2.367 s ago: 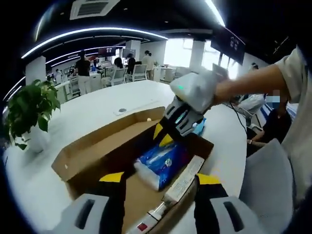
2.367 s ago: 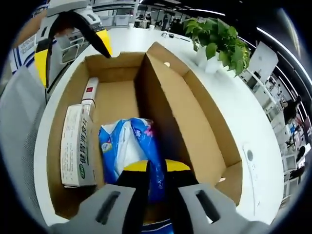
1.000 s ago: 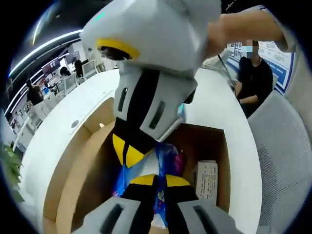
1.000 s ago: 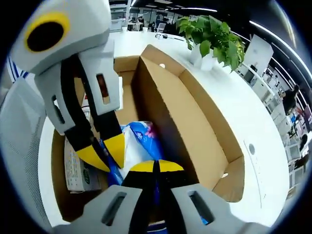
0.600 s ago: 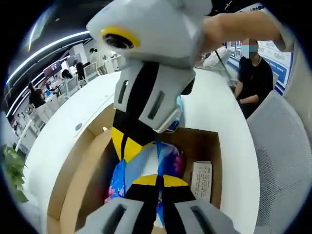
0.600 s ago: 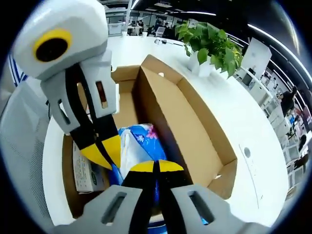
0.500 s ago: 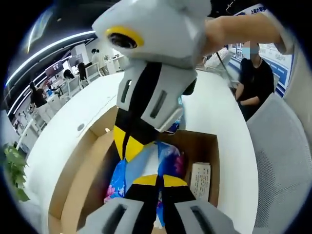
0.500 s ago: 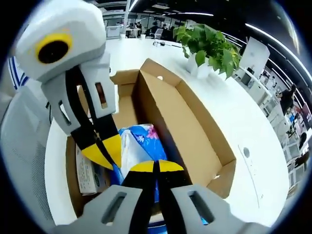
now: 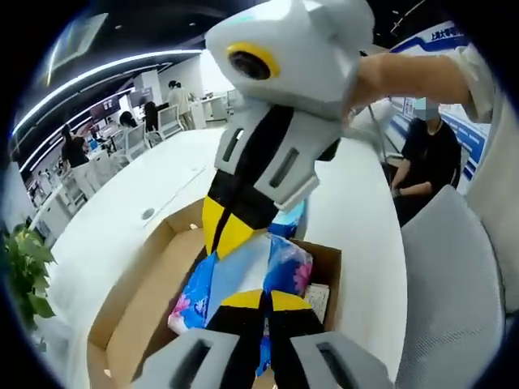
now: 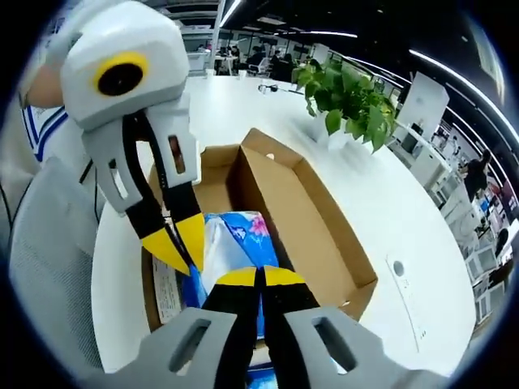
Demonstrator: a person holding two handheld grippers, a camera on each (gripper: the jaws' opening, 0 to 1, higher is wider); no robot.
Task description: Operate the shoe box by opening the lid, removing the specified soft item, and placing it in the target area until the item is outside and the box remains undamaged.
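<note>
A soft blue-and-white plastic pack [image 9: 280, 263] hangs over the open cardboard shoe box [image 9: 146, 320]. Both grippers hold it. My left gripper [image 9: 261, 301] is shut on the pack's near end in the left gripper view. There, my right gripper [image 9: 225, 235] reaches down from above, shut on the far end. In the right gripper view my right gripper [image 10: 259, 277] pinches the pack [image 10: 239, 239], and my left gripper [image 10: 182, 243] grips it from the upper left. The box [image 10: 304, 227] lies below with its lid folded back. A white carton [image 10: 166, 298] lies inside it.
The box rests on a large white table [image 10: 268, 113] with a potted plant [image 10: 349, 97] and a round desk port [image 10: 397, 267]. A grey mesh chair [image 9: 442, 300] stands beside the table. A person [image 9: 426, 138] sits behind. More people and desks fill the background.
Both grippers have risen together with the blue pack, so it has come up out of the box, which looks smaller and lower. Both stayed shut on the pack.
</note>
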